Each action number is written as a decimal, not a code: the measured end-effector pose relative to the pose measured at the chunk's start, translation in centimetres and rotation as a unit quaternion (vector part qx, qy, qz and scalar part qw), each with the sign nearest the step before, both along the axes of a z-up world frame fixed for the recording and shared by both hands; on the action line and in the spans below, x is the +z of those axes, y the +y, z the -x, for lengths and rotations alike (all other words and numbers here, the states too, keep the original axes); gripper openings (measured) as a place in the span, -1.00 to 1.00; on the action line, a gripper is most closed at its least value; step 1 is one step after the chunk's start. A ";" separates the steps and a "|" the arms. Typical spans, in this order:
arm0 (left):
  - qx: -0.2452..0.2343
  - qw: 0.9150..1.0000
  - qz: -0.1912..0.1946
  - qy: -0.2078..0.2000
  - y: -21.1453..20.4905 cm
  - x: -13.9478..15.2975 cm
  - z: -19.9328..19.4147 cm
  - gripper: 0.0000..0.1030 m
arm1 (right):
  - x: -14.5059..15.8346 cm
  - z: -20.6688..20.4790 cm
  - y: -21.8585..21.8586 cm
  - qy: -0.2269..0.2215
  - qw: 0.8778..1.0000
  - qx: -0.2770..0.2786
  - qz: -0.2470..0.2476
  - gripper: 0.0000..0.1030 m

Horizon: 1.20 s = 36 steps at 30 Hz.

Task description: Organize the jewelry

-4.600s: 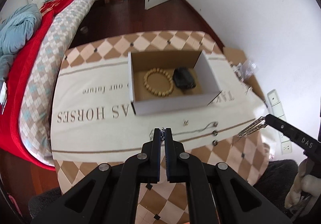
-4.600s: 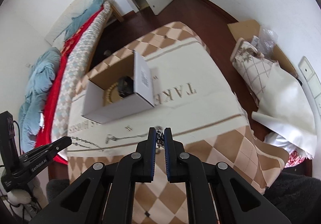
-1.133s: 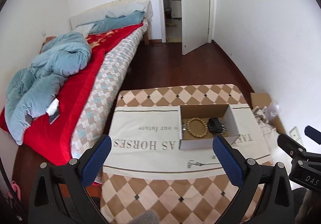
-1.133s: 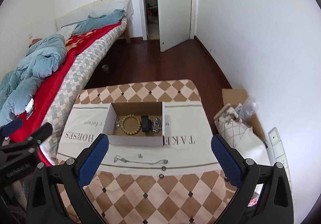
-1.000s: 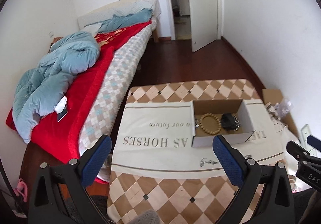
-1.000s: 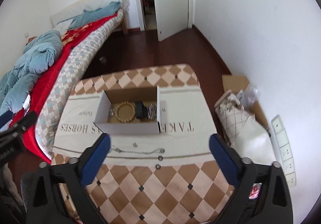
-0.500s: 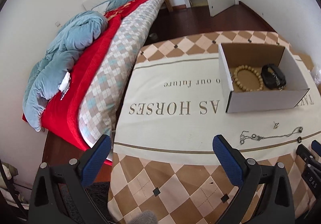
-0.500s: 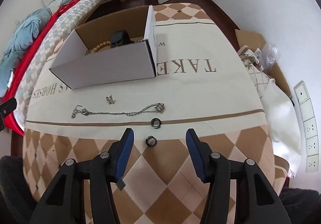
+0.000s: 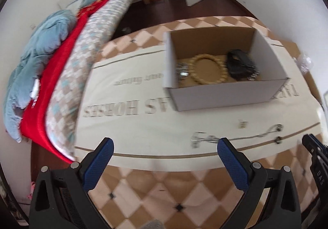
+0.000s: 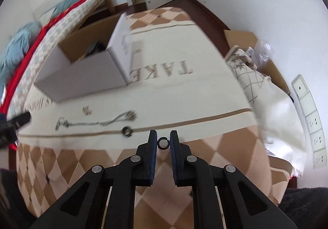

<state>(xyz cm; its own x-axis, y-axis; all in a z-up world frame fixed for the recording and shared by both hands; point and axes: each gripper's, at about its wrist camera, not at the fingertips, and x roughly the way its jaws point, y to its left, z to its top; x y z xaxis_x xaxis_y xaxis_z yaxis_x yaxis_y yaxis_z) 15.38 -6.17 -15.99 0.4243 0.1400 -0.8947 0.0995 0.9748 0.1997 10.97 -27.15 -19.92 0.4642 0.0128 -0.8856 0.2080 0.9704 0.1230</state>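
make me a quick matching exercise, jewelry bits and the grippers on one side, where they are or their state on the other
Things:
1. wooden bead bracelet
2. thin chain
3. small dark ring
4. left gripper

Place or state:
A. jaws wide apart, nothing between them
B. inside the cardboard box
C. between the right gripper's fingertips
D. stretched out on the tablecloth in front of the box

Pairs: 1-B, 2-D, 3-C, 4-A

The tablecloth reads "TAKE" and "AS HORSES"; the right gripper reads "DAS".

A small ring sat between the right jaws on the table. Another ring and a chain lay left; the box stood behind.
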 end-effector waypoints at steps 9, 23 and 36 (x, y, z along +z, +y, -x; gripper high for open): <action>-0.071 0.989 0.093 0.093 -8.8 -3.8 -0.1 0.66 | 1.0 0.2 -5.3 -0.004 0.999 -0.049 -0.002 -0.74; -0.101 0.986 0.093 0.092 -11.1 -4.0 0.1 -0.97 | 2.5 1.1 -7.6 -0.024 0.997 -0.075 -0.020 -0.74; -0.035 0.987 0.142 0.067 -0.3 0.8 -0.5 -0.90 | 4.4 0.9 -5.2 -0.048 0.995 -0.054 -0.064 -0.74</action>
